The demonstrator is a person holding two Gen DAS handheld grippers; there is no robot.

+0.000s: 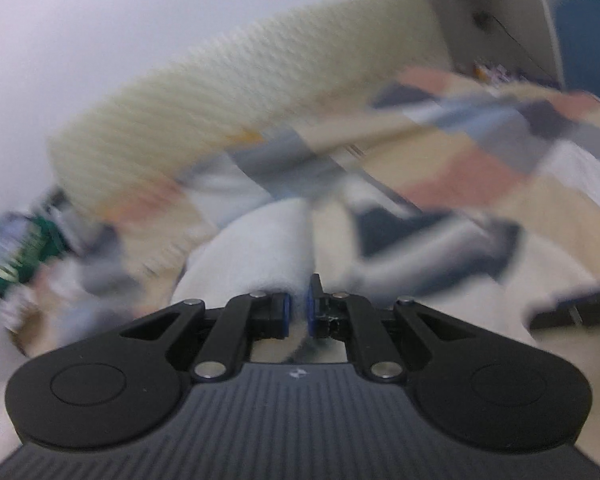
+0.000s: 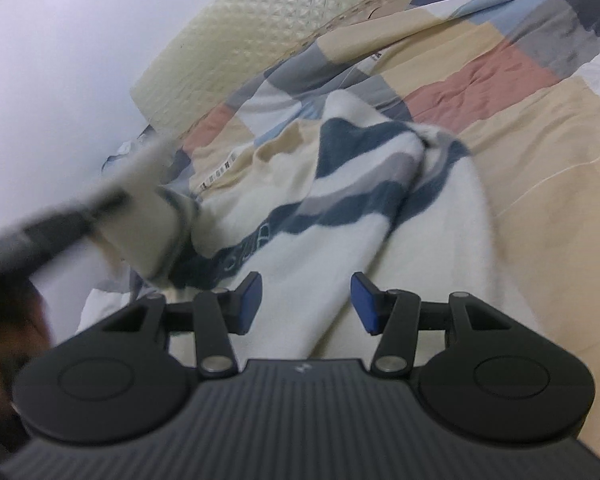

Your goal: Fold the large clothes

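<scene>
left hand-held gripper pinched shut on sweater at 12 o'clock | right hand-held gripper gaped wide, empty, above sweater on bed | risk: fast swing could tear cloth free

Left gripper — jaws nearly closed, pinching cloth; right gripper — jaws spread wide.
</scene>
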